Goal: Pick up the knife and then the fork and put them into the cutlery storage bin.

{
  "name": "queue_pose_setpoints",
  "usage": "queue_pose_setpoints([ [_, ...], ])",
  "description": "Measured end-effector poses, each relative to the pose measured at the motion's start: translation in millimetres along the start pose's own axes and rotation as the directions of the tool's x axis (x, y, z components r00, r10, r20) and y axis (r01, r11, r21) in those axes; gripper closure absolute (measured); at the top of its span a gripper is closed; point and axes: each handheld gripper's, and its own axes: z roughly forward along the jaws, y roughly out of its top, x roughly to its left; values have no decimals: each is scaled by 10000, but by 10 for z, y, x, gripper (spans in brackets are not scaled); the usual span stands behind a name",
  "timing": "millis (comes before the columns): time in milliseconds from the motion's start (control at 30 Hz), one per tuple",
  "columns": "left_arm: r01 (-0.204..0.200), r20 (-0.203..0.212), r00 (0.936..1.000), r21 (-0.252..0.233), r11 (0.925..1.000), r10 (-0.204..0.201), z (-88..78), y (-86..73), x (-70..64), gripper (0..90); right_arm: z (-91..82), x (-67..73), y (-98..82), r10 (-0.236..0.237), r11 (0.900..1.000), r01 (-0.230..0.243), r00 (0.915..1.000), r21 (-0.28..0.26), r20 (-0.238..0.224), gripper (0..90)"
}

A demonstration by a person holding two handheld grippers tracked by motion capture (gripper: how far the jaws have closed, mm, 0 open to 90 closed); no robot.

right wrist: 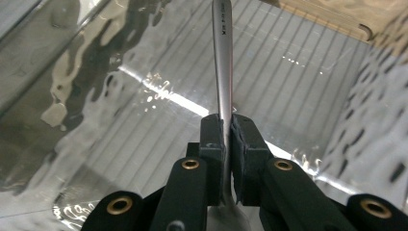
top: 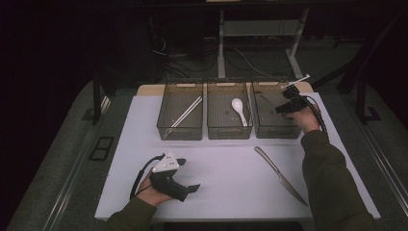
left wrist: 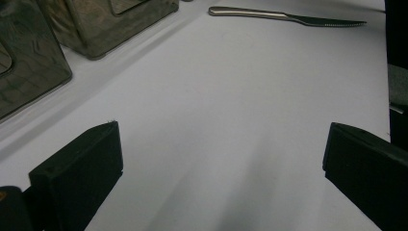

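Observation:
My right gripper is shut on the handle of a metal utensil. The handle points away from the jaws, over the ribbed floor of the right-hand clear bin. In the high view this gripper hangs over that bin at the back right. My left gripper rests in the person's hand on the white table near the front left. Its jaws stand wide open with only bare table between them. A table knife lies on the table at the right, also seen from the left gripper.
Three clear bins stand in a row at the back. The left bin holds long pale sticks. The middle bin holds a white spoon. The white table ends at dark floor on both sides.

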Motion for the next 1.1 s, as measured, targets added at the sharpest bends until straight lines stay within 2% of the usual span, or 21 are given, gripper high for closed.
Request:
queue_pose_setpoints([
  [33,-26,7,10000,1,10000,26,0,1,-1,0,-5,5,5,22,10000,-22,10000,-59,-19,828],
  [133,-7,-2,10000,-18,10000,7,1,2,-5,0,-22,7,20,170,9995,-176,9996,-257,-242,714],
  [200,-6,-2,10000,-13,10000,6,1,2,-5,0,-37,23,26,44,9996,-47,10000,-294,-77,668],
  [433,-3,-1,10000,-18,10000,3,2,0,-4,0,-125,3,20,225,9974,-242,9994,-682,-263,527],
  [600,6,-2,10000,1,10000,-6,1,0,-1,0,-271,6,8,270,9947,-318,9984,-982,-502,462],
  [767,-7,-26,10000,6,10000,7,2,0,-3,0,-472,45,-35,70,9911,-169,9971,-1320,-754,434],
  [867,33,-39,10000,-9,10000,-33,7,-2,-4,0,-596,76,-92,89,9897,-234,9947,-1413,-1024,415],
  [1000,17,-59,10000,17,10000,-17,8,-1,-9,0,-752,115,-187,-73,9868,-111,9936,-1615,-1128,394],
  [1100,22,-74,10000,22,10000,-22,7,0,-10,0,-853,153,-275,-210,9844,-48,9893,-1757,-1443,384],
])
